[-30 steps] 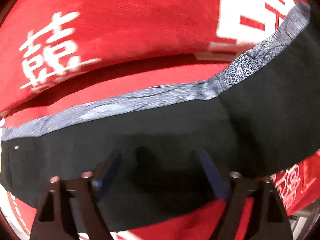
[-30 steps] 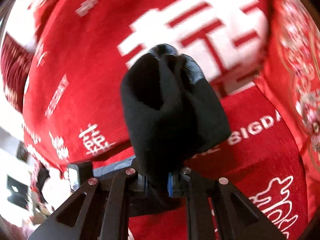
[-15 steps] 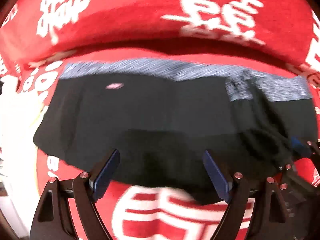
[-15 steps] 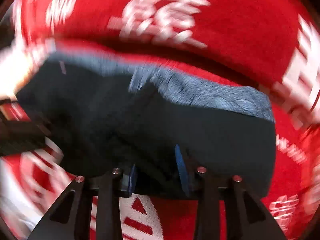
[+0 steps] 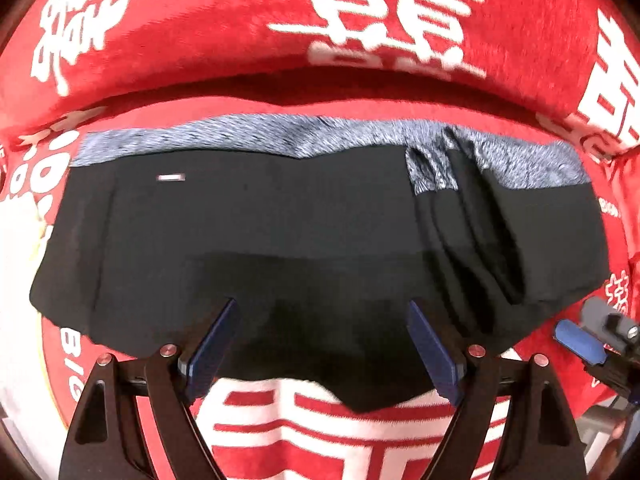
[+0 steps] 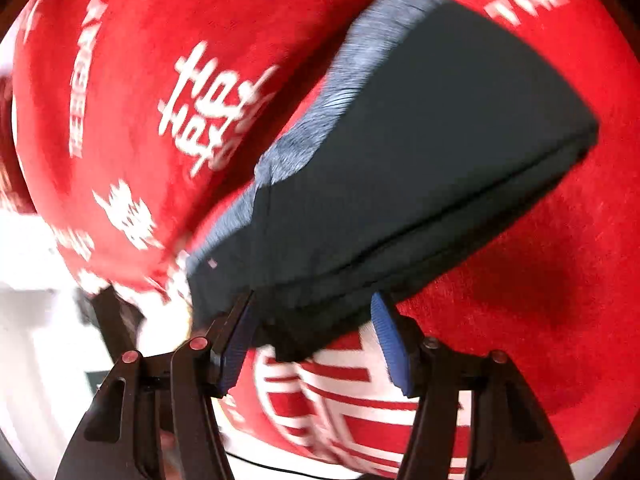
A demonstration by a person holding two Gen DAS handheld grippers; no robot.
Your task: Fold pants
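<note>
black folded pants with a grey speckled waistband (image 5: 304, 240) lie on the red blanket with white writing (image 5: 240, 40), band at 12 o'clock | left gripper (image 5: 320, 344) wide apart, holding nothing | right gripper (image 6: 316, 336) apart too, at the pants' near edge

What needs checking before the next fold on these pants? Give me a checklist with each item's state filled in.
1. Left gripper free of cloth: ok, it is open, with nothing between its fingers.
2. Right gripper free of cloth: ok, it is open; the fabric edge lies between its fingers, unclamped.
3. Black pants resting on the red blanket: ok, no part is lifted.
4. Grey waistband lined up: not ok, it is bunched and creased toward the right end.
5. Folded layers stacked evenly: ok at the corner shown in the right wrist view; the rest, cannot tell.
6. Near hem straight: not ok, it dips to an uneven point.
</note>
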